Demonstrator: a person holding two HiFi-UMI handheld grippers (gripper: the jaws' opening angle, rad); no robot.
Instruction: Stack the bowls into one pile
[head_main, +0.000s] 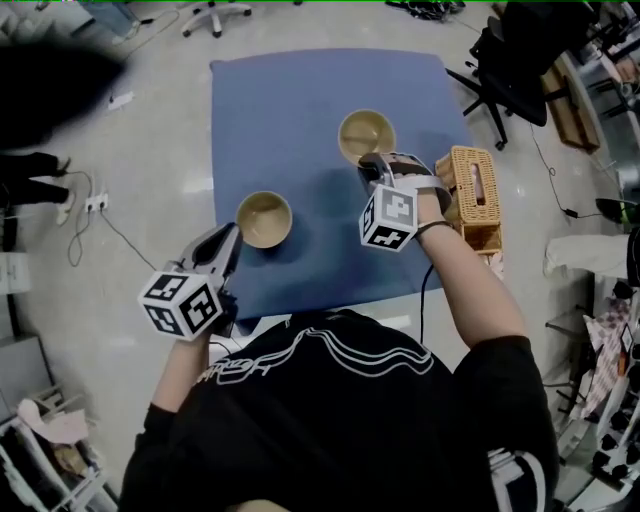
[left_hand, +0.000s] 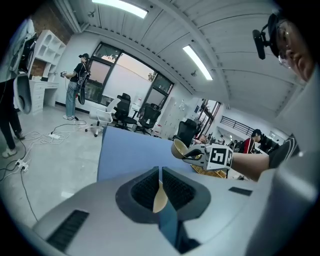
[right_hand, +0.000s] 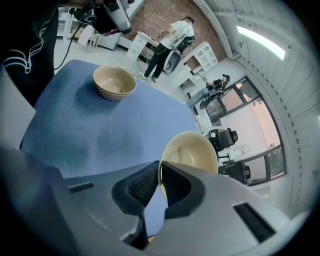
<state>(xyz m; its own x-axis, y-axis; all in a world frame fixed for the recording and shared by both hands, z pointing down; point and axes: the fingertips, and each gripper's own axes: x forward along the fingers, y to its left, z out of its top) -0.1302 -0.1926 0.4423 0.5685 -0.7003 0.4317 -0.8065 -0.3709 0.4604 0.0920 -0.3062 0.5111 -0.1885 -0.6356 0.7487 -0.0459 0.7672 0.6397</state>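
- Left gripper view: the left gripper (left_hand: 160, 170) is seen at the near edge of the blue mat (left_hand: 130, 150) with its jaws drawn together. A cream sliver is visible through the slit behind the tips, and nothing is judged to be pinched.
- Just inside the mat's near edge, toward its left side, the near bowl (head_main: 264, 219) is set upright, just beside that gripper's tips.
- Toward the mat's middle right, the right gripper (right_hand: 160, 167) is clamped on the rim of the far bowl (right_hand: 192, 152). This bowl is held tilted and appears to be lifted off the mat.
- Both bowls are judged stiff, thin-walled, smooth and fairly light, and breakage is to be assumed possible if one is dropped.
- A rim pinch is judged the natural hold. On a smooth wall it may slip or let the bowl swing, so a level, centred lowering into the near bowl is called for.
- Off the mat's right edge, a wicker basket (head_main: 470, 185) is set.
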